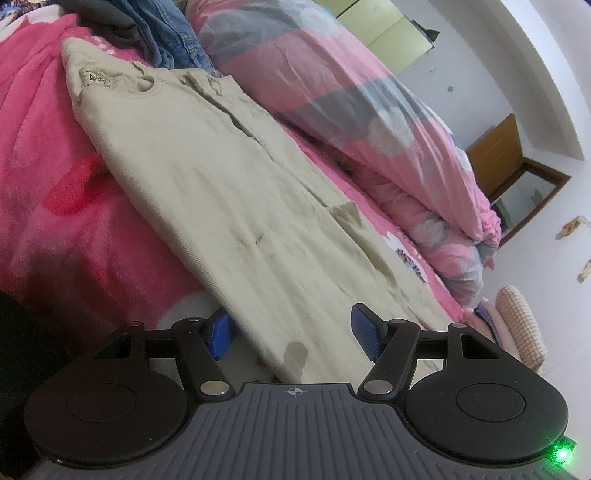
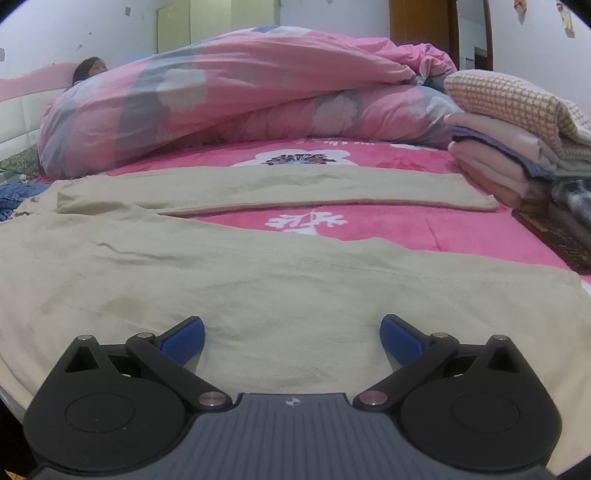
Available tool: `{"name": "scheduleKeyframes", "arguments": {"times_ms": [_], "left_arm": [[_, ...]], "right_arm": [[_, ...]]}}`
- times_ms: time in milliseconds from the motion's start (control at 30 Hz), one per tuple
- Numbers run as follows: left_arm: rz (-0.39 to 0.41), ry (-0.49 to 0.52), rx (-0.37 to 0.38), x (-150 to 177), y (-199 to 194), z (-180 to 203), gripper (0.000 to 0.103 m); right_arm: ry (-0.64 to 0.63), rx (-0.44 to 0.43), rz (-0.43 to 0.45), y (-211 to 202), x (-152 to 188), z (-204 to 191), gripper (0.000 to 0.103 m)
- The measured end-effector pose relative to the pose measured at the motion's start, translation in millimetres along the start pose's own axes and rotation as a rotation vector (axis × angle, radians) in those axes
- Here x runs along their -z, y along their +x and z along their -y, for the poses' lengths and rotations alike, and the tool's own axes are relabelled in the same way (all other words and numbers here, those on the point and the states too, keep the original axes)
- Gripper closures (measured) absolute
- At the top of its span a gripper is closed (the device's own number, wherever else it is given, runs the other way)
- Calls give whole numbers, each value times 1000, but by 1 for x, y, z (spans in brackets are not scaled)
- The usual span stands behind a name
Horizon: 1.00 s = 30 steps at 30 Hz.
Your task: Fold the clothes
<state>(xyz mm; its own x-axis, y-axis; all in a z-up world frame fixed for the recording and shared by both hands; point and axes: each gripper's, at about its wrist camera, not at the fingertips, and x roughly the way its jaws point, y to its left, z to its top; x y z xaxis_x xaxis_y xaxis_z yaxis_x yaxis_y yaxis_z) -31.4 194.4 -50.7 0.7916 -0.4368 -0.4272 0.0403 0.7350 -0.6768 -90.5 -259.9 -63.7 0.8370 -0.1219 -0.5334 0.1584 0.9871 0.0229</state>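
Beige trousers (image 1: 229, 192) lie flat on a pink bedspread (image 1: 55, 177), waistband at the far end in the left wrist view. My left gripper (image 1: 291, 332) is open, its blue pads (image 1: 364, 330) straddling the near edge of the cloth. In the right wrist view the same trousers (image 2: 280, 280) spread out with the two legs apart, the far leg (image 2: 295, 188) stretching to the right. My right gripper (image 2: 291, 338) is open just above the near leg, holding nothing.
A pink and grey duvet (image 2: 229, 96) is heaped along the far side. Folded clothes (image 2: 517, 122) are stacked at the right. Blue denim (image 1: 170, 33) lies beyond the waistband. A person's head (image 2: 90, 68) shows by the headboard. A dark object (image 2: 561, 225) rests at the right edge.
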Motion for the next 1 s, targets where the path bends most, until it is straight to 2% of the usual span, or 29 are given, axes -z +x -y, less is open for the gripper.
{"name": "scheduleKeyframes", "arguments": {"times_ms": [167,433,533,600,667,800,833,900,1000], "left_arm": [[-8,26,-60,3,0,10,37],[27,8,-135,-1,-14,9,36],[31,48,-218,-8,-19,16,33],[5,96,-278,-12,-19,23,27],[-19,127,-341,-14,-17,28,27],[-8,158,-424,-14,-14,36,20],[-5,156,-440,-15,-13,37,19],[0,150,-472,-16,-12,39,9],[9,167,-521,-18,-10,42,3]], "right_arm": [[-11,-11,9,-2,1,1,0],[-50,-35,-16,-3,-3,2,0],[-32,-72,-14,-6,-9,0,0],[-17,-100,-11,-8,-14,-1,0],[-10,-135,-3,-11,-19,-5,0],[-93,-210,42,-13,-31,-32,0],[-115,-212,46,-12,-31,-38,0],[-154,-201,44,-9,-30,-47,0],[-212,-186,41,-3,-28,-61,0]]}}
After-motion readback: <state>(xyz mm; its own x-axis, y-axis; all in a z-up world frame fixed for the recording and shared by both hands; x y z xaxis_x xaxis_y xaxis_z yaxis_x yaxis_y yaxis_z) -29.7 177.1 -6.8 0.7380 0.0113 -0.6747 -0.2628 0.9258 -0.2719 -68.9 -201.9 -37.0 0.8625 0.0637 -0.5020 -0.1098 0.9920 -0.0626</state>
